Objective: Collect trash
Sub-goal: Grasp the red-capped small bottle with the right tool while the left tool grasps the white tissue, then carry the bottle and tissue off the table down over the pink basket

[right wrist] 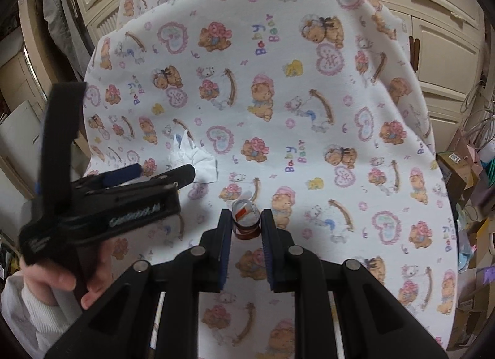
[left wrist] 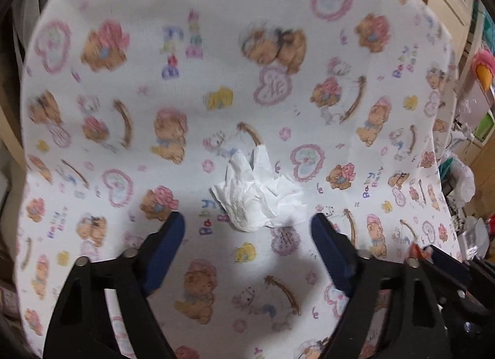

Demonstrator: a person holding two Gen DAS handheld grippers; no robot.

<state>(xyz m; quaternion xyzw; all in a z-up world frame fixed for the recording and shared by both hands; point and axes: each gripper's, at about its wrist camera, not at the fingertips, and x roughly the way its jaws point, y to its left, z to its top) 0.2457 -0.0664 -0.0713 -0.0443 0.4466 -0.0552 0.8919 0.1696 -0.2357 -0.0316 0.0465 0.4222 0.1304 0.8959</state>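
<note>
Left gripper (left wrist: 247, 229), jaws apart just short of the tissue (left wrist: 256, 195), should straddle it squarely before closing; right gripper (right wrist: 246, 220) clamps a small bottle (right wrist: 246, 215).

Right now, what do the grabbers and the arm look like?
Both grippers, left and right, are black plastic frames with triangular cutouts, silver pins and dark blue pads. One side has blurry pale lettering. The sleeve is white ribbed knit.

Crumpled tissue (left wrist: 258, 196) between seemingly clear fingers (left wrist: 168, 247)
</note>
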